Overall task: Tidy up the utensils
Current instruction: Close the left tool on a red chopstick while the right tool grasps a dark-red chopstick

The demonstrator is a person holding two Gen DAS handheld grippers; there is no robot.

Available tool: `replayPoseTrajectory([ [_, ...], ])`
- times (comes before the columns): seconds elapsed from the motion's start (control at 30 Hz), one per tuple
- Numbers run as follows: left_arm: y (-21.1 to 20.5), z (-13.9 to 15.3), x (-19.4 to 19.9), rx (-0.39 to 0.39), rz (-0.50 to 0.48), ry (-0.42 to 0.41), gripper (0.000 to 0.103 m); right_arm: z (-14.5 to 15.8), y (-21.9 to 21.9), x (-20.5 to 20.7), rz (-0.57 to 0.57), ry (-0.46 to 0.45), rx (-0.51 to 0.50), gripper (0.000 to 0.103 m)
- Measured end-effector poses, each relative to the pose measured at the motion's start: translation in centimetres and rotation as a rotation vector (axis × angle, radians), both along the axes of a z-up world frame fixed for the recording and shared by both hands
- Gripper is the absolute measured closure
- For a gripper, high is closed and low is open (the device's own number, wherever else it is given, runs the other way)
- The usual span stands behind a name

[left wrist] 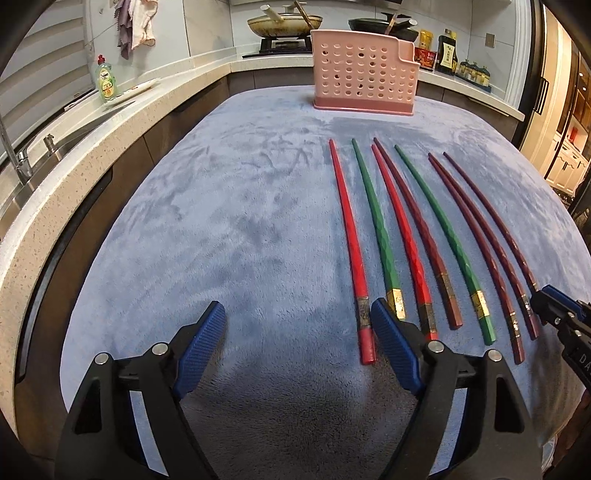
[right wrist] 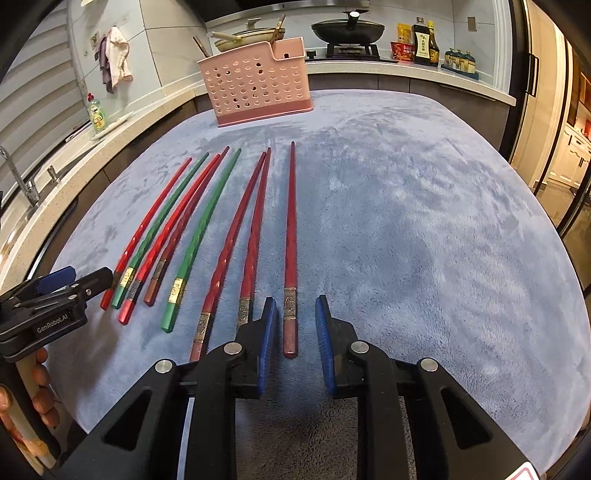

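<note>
Several chopsticks, red, green and dark red, lie side by side on a blue-grey plush cloth (left wrist: 240, 221), tips pointing at a pink perforated holder (left wrist: 364, 79) at the far edge, also in the right wrist view (right wrist: 258, 86). My left gripper (left wrist: 297, 328) is open and empty, its right finger beside the leftmost red chopstick (left wrist: 351, 251). My right gripper (right wrist: 295, 325) is open, its fingers on either side of the thick end of the rightmost dark red chopstick (right wrist: 291, 240), not closed on it. The right gripper also shows at the left view's right edge (left wrist: 554, 306).
A stone counter with a sink (left wrist: 44, 162) and a green dish soap bottle (left wrist: 107, 79) runs along the left. Pans (right wrist: 347, 27) and sauce bottles (right wrist: 424, 42) stand on the back counter. The cloth to the right of the chopsticks is bare (right wrist: 424, 221).
</note>
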State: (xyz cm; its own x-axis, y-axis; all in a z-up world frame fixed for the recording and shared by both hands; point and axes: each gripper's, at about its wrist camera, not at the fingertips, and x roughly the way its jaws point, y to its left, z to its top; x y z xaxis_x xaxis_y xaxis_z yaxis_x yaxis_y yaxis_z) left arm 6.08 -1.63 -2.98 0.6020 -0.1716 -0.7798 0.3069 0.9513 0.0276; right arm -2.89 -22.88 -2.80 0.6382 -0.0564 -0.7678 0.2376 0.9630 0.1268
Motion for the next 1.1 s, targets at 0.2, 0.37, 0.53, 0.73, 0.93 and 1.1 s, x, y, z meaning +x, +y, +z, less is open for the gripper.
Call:
replayPoseTrajectory([
  [0.2,-0.3,-0.6,0.0,0.009,-0.007,0.019,0.030,-0.1,0.0,0.0,0.001,-0.001,-0.001,0.083],
  [0.37,-0.3,-0.8,0.1,0.008,-0.003,0.023,0.030,-0.2,0.0,-0.1,0.003,-0.005,-0.005,0.083],
  [0.53,-0.3,-0.9,0.1,0.001,-0.001,0.031,0.033,-0.3,0.0,-0.1,0.005,-0.008,-0.009,0.083],
  [0.73,-0.5,-0.6,0.2,-0.010,-0.011,0.035,0.056,-0.3,-0.1,-0.2,0.005,-0.009,-0.015,0.089],
  [0.93,-0.3,-0.2,0.5,-0.036,-0.025,0.064,0.087,-0.1,-0.4,-0.1,0.004,-0.001,-0.001,0.096],
  [1.1,0.1,0.2,0.8,-0.061,-0.025,0.092,0.092,0.4,-0.5,-0.1,-0.003,-0.004,0.003,0.096],
])
